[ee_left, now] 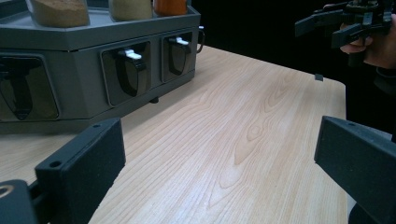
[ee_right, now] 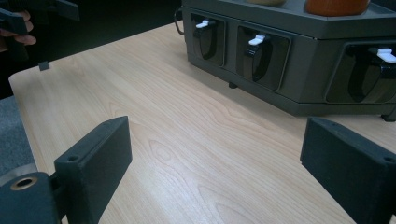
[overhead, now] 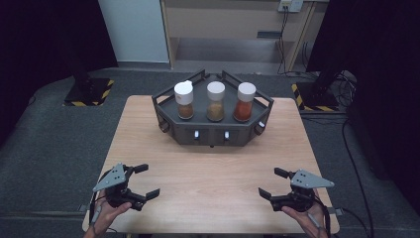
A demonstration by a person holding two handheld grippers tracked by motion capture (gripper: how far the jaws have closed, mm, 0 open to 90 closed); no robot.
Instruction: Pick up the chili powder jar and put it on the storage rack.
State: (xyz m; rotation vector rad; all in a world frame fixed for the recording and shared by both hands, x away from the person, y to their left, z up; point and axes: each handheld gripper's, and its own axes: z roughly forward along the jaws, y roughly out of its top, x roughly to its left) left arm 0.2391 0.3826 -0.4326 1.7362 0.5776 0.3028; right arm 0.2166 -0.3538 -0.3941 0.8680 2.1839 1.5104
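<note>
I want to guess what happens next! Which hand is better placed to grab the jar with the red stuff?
The right gripper, probably. The red spice jar stands at the right end of the grey rack, on that gripper's side. The left gripper sits across the table. Both have open, empty fingers.

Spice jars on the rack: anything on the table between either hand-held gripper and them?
Nothing visible. Bare table lies between the left hand-held gripper, the right hand-held gripper and the rack holding the spice jars.

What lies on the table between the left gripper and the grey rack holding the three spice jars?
Nothing: the high view shows bare wooden table between the left gripper and the grey rack. The left gripper view shows the same bare stretch.
</note>
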